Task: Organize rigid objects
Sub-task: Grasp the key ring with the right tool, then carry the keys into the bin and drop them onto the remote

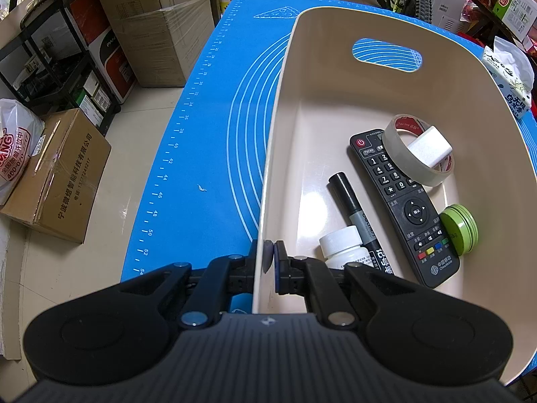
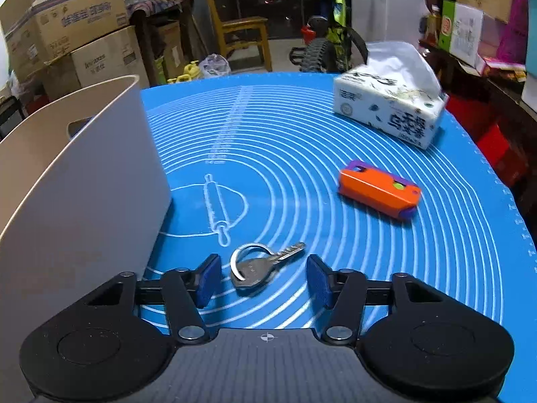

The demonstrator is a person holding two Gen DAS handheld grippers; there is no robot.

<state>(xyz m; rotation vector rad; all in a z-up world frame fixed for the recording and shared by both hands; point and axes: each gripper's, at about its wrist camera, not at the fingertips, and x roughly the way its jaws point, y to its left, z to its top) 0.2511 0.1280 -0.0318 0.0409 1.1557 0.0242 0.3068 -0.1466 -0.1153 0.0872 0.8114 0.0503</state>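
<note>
Where buttons end, remote (image 1: 404, 208): "China Mobile"

- Beige plastic bin (image 1: 285, 107): oval-cornered, with a handle slot in its far wall; stands upright on the blue mat.
- Black remote control (image 1: 402, 208): lies flat, buttons up, on the bin floor.
- Roll of clear tape (image 1: 396, 154): tilted, resting on the remote's top end.
- White charger plug (image 1: 429, 149): sits in the tape roll's hole.
- Black marker (image 1: 352, 208): lies capped beside the remote.
- White pill bottle (image 1: 342, 248): on its side, touching the marker.
- Green round tin (image 1: 459, 231): on edge against the remote.
- Key on a ring (image 2: 258, 265): silver, flat on the mat outside the bin.
- Orange and purple box (image 2: 379, 191): oblong, on the mat, well apart from the key.
</note>
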